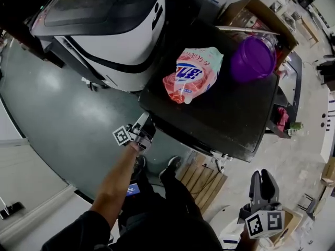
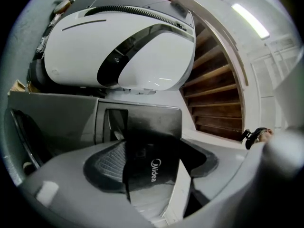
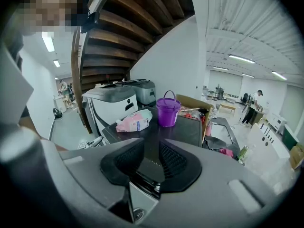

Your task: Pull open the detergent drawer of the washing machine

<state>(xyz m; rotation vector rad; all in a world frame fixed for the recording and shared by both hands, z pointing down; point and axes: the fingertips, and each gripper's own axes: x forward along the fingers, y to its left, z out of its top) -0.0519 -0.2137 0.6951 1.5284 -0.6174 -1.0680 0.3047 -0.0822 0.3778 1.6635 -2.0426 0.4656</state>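
Observation:
The washing machine (image 1: 225, 119) has a dark top. My left gripper (image 1: 142, 133) is at its front left corner. In the left gripper view the dark detergent drawer front (image 2: 152, 172), marked with a logo, stands out from its slot (image 2: 116, 122), with the white drawer body (image 2: 178, 198) behind it. My left gripper (image 2: 154, 151) has that front between its pads, one on each side edge. My right gripper (image 1: 265, 184) hangs away from the machine at the lower right. Its jaws are a narrow gap apart with nothing in them (image 3: 151, 158).
A pink detergent bag (image 1: 192, 73) and a purple bucket (image 1: 253, 58) sit on the machine's top. A big white appliance (image 1: 104, 35) stands to its left, a cardboard box (image 1: 256, 9) behind it. A wooden pallet (image 1: 201, 182) lies by my feet. A wooden staircase (image 2: 213, 89) rises overhead.

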